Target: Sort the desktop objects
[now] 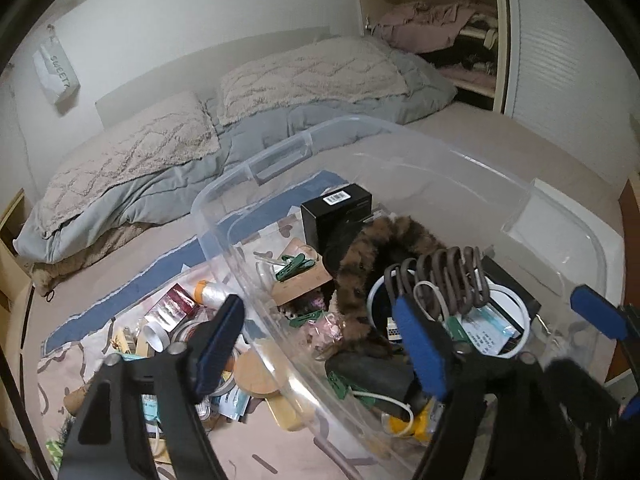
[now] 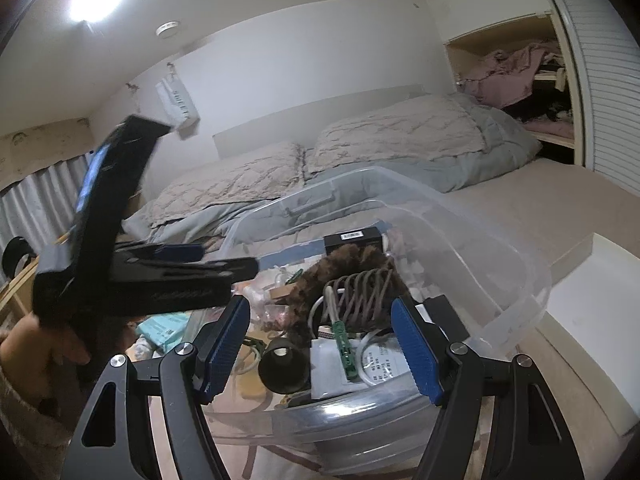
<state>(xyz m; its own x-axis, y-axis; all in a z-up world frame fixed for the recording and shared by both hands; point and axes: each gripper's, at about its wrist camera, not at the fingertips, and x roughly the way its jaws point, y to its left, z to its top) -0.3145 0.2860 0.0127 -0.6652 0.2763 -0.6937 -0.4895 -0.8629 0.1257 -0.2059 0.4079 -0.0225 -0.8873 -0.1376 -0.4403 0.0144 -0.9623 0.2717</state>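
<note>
The left tool (image 1: pixel 320 344) stood wide open with nothing between its pads, straddling the near-left wall of the clear plastic bin (image 1: pixel 460 168): one pad was outside, over the loose items on the bed, and the other was inside, just beside the brown spiral hair clip (image 1: pixel 448 280). The right tool (image 2: pixel 320 344) was also open and empty, over the near rim of the bin. The bin already held most sorted things: a black box (image 1: pixel 336 212), a furry brown piece (image 1: pixel 360 264), green clothespins (image 1: pixel 296 266). Several small objects, among them a round wooden lid (image 1: pixel 256 376), lay outside on the left.

The risk was probably the bin wall. If the left tool closed or pulled there, it could catch the wall and tip the light bin. The two tools were near each other, so a quick move could make them collide.
</note>
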